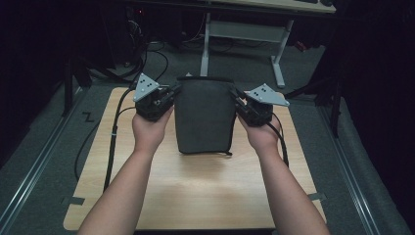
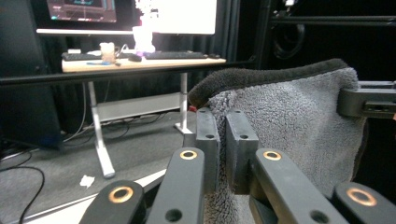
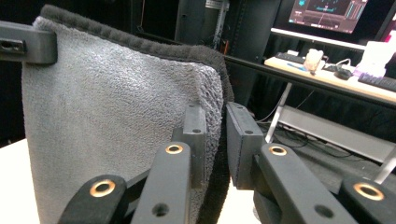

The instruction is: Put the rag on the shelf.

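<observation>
Left gripper [image 1: 172, 93] clamped on the grey towel's [image 1: 204, 115] upper corner at 9 o'clock; right gripper [image 1: 238, 99] clamped on the opposite corner at 3 o'clock. Towel hangs stretched between them above the wooden table [image 1: 205, 196], lower hem near the tabletop. Bare tabletop at 6 o'clock. Desk [image 2: 140, 64] with keyboard [image 2: 175, 55] and monitor [image 3: 327, 14] at 12 o'clock. Screen text unreadable.
</observation>
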